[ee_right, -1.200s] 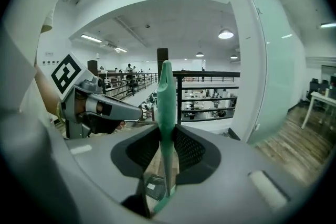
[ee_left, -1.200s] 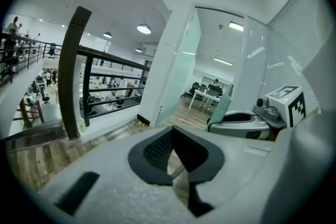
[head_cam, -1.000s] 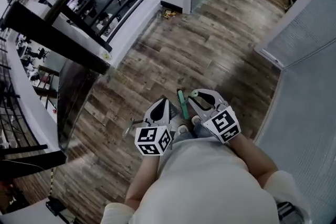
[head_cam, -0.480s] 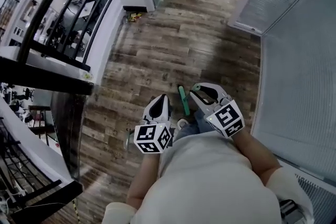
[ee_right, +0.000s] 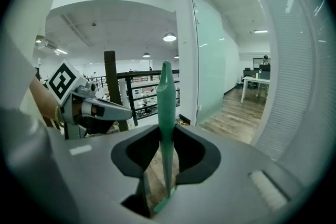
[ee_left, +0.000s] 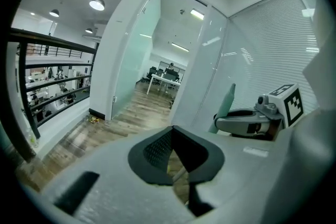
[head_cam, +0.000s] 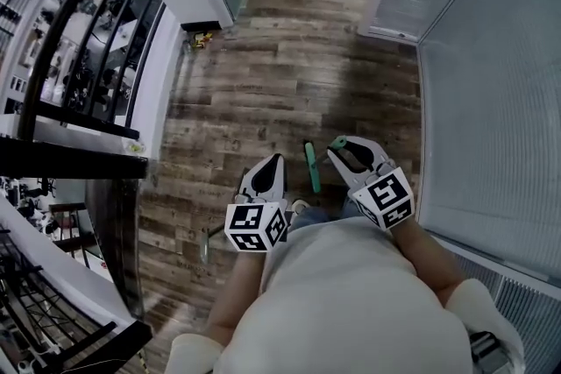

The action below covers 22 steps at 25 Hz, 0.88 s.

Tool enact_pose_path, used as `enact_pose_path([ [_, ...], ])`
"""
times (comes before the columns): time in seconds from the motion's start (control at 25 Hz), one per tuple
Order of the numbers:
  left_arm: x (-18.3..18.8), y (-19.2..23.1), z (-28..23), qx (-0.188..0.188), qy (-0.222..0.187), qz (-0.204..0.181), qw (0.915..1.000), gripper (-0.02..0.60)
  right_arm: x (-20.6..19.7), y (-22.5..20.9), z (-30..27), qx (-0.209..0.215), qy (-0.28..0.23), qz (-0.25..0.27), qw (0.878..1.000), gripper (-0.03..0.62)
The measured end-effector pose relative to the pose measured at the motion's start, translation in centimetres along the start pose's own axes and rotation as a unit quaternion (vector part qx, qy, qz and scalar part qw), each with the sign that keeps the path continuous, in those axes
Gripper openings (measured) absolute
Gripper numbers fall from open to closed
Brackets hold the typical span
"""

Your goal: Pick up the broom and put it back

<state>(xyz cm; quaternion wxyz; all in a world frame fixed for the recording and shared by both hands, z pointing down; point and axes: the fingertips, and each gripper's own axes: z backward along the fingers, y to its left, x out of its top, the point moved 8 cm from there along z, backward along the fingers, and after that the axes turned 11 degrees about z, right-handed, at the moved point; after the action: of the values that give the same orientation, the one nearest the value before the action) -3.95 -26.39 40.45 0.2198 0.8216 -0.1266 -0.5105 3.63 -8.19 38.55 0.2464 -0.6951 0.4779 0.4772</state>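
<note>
Right gripper view: right gripper [ee_right: 167,131] clamps its dark jaws on slim, tapered green plastic broom handle [ee_right: 166,97], upright, tip toward top of frame; left gripper [ee_left: 172,131] has its jaws closed together.

The person wears an off-white, short-sleeved T-shirt [head_cam: 351,302] with loose sleeves. The left gripper [head_cam: 274,162] and right gripper [head_cam: 352,151] have smooth pale grey shells with black inner pads. Each carries a white marker cube [head_cam: 255,227] printed with black squares.

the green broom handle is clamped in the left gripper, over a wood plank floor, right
Not the left. The green broom handle is clamped in the right gripper; the right gripper view shows its jaws pressed on the handle. The wood plank floor part holds.
</note>
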Motion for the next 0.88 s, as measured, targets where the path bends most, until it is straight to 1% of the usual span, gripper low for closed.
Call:
enact_pose_path([
  [0.28, 0.0, -3.7, -3.8, -0.008, 0.009, -0.012, 0.9999, 0.006, -1.6, -4.3, 2.6, -0.017, -0.004, -0.020, 1.000, 0.098],
  [0.52, -1.1, -7.3, -7.2, -0.015, 0.020, -0.015, 0.9996, 0.006, -3.4, -7.5, 5.2, -0.023, -0.007, -0.025, 0.999, 0.098],
  [0.72, -1.8, -10.8, -10.5, -0.034, 0.027, -0.026, 0.9987, 0.006, -5.2, -10.7, 7.6, -0.036, -0.003, -0.032, 0.999, 0.098],
  [0.88, -2.4, -13.2, -13.2, -0.051, 0.034, -0.034, 0.9975, 0.006, -7.0, -13.1, 9.4, -0.055, 0.004, -0.040, 0.998, 0.098],
])
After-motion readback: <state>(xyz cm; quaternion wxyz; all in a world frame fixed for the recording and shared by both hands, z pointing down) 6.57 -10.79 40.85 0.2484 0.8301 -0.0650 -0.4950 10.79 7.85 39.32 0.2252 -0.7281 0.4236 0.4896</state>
